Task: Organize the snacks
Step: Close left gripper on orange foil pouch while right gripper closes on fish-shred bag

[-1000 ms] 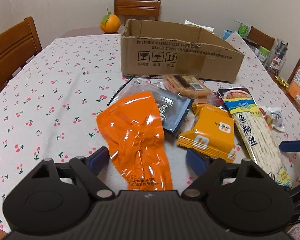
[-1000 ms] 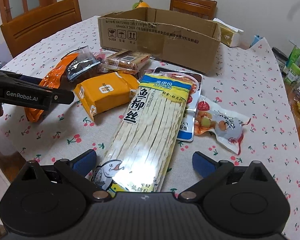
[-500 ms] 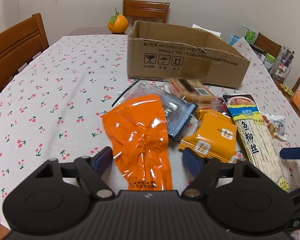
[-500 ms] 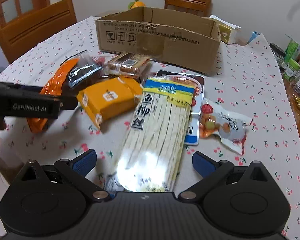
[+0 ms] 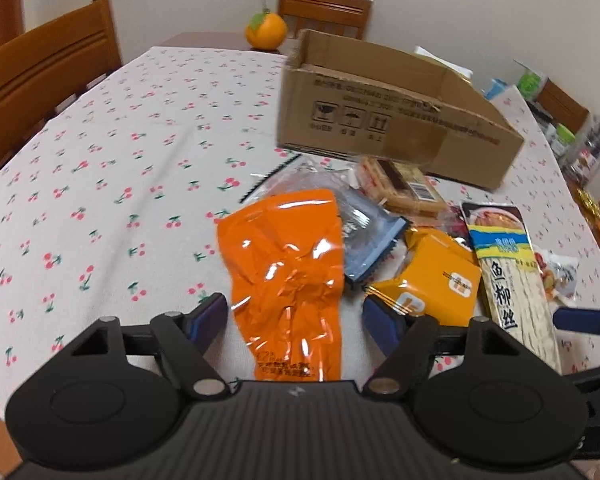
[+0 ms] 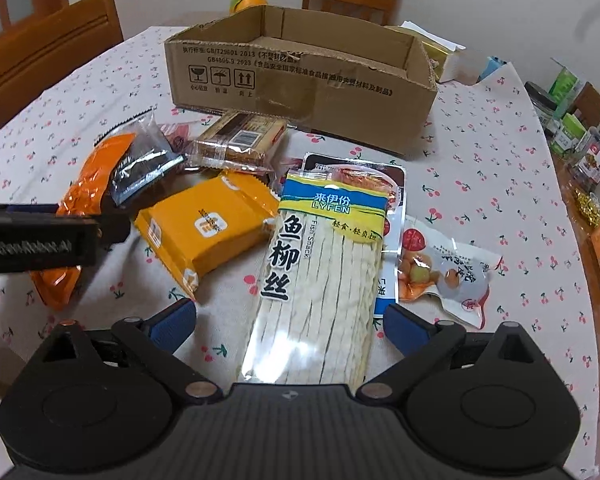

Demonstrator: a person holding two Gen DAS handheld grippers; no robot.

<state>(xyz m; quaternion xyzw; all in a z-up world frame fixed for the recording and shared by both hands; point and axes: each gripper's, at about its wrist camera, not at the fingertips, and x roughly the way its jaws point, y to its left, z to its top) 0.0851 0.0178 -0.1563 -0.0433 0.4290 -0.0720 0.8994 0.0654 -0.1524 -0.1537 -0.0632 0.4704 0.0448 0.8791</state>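
Bench (image 5: 100, 168) carries an open cardboard box (image 6: 300, 76) at the far side. Snacks lie before it. Fish snack pack (image 6: 320, 276) lies between the spread right tool (image 6: 290, 320). Orange pouch (image 5: 288, 276) lies between the spread left tool (image 5: 296, 316), untouched.
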